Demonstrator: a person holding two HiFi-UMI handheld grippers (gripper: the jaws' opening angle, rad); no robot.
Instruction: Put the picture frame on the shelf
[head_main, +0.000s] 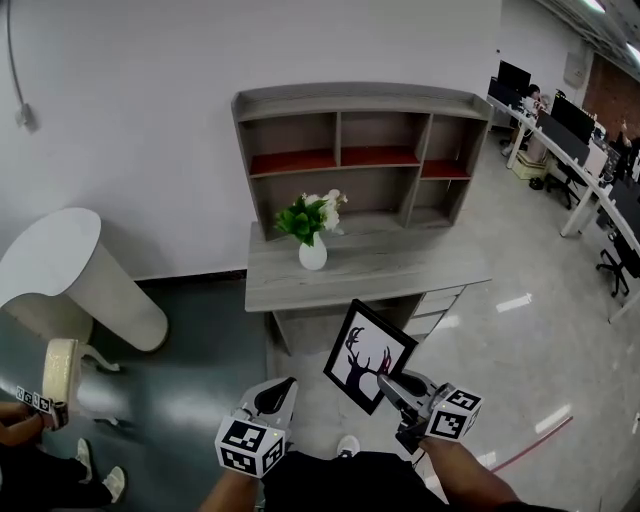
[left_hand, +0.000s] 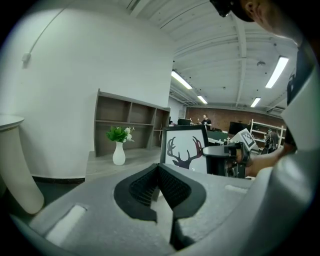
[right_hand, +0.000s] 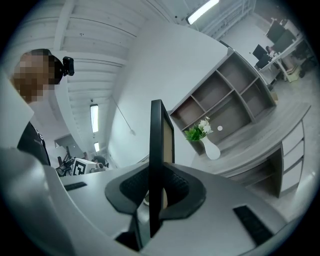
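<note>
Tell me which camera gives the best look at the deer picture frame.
The head view: the whole picture frame shows, deer print facing the camera, held by the right gripper. The left gripper view shows its front partly hidden; the right gripper view shows only its thin edge.

- White wall (head_main: 150, 120), plain; thin cable (head_main: 12, 60) runs down it at far left.
- Grey shelf (head_main: 360, 100) against the wall: open compartments, red-lined boards. It stands on the back of a grey counter (head_main: 400, 268); drawers (head_main: 435, 305) under the counter's right end.
- Dark green floor (head_main: 200, 330) at left, pale glossy grey floor (head_main: 520, 340) at right.
- White round-topped table (head_main: 60, 250) near the left wall.
- Office desks (head_main: 585, 172) with monitors (head_main: 572, 118) at far right, brick wall (head_main: 610, 90) behind.
- Ceiling strip lights (left_hand: 182, 80) lit.
</note>
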